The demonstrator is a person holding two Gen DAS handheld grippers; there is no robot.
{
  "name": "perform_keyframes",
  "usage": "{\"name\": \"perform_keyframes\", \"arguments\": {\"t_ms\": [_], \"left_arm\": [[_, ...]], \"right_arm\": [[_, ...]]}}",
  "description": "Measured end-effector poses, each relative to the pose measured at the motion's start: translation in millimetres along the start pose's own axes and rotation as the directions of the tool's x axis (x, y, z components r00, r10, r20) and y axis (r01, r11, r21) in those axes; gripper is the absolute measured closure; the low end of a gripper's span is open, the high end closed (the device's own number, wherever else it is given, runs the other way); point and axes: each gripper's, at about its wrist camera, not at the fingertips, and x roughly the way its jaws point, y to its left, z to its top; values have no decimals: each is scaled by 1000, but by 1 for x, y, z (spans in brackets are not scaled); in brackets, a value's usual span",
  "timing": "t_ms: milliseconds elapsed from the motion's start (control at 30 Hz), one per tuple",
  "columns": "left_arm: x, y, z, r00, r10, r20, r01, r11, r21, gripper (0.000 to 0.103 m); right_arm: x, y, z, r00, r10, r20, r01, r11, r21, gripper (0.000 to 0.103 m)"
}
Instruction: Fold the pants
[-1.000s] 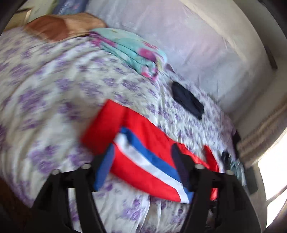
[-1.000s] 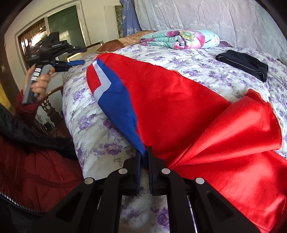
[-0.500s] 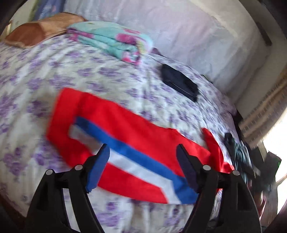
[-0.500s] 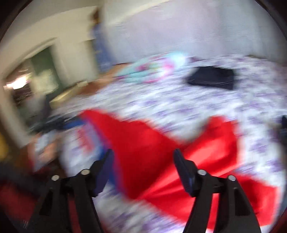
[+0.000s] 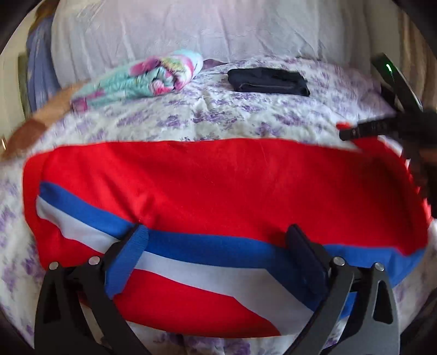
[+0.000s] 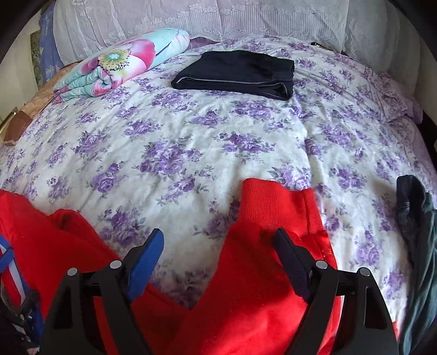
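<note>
Red pants (image 5: 218, 177) with a blue and white side stripe (image 5: 207, 248) lie flat across the near side of the bed, one leg on top of the other. My left gripper (image 5: 218, 245) hovers over the stripe with its jaws opening wide, and the pads press on nothing. In the right wrist view the red leg ends (image 6: 275, 207) spread apart on the sheet. My right gripper (image 6: 218, 256) hangs above them, jaws apart and closing slightly, and the cloth below stays untouched.
The purple-flowered bedsheet (image 6: 191, 136) covers the bed. A folded dark garment (image 6: 235, 72) and a rolled floral blanket (image 6: 120, 62) lie at the far side. More dark clothes (image 6: 418, 232) are heaped at the right edge. White lace fabric (image 6: 218, 16) runs along the back.
My right gripper let go of the pants' striped edge, opened, and swung right to the leg ends. My left gripper moved over the stripe and opened wider. The pants now lie flat.
</note>
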Motion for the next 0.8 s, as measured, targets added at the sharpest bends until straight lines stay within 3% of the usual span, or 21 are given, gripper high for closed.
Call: {"name": "perform_keyframes", "arguments": {"t_ms": [133, 233, 467, 567, 667, 700, 800], "left_arm": [[-2, 15, 0, 998, -67, 18, 68, 996, -55, 5], [-3, 16, -2, 996, -86, 35, 88, 994, -60, 5], [-2, 15, -2, 994, -99, 40, 101, 993, -65, 5], [-2, 16, -2, 994, -103, 42, 105, 992, -64, 5], [-2, 16, -3, 994, -104, 43, 107, 992, -63, 5], [-3, 17, -3, 994, -104, 43, 106, 992, -63, 5], [-3, 17, -2, 994, -105, 43, 107, 992, -64, 5]], "right_arm": [[-1, -24, -7, 999, 29, 15, -29, 999, 30, 75], [-3, -43, -13, 996, 91, 24, -93, 992, 83, 88], [-41, -71, -36, 964, 193, 184, -231, 949, 216, 94], [-70, -100, -61, 923, 253, 292, -342, 885, 315, 94], [-106, -139, -114, 865, 262, 428, -448, 787, 424, 94], [-110, -146, -129, 869, 246, 430, -444, 772, 455, 94], [-118, -163, -184, 921, 149, 361, -336, 774, 537, 92]]}}
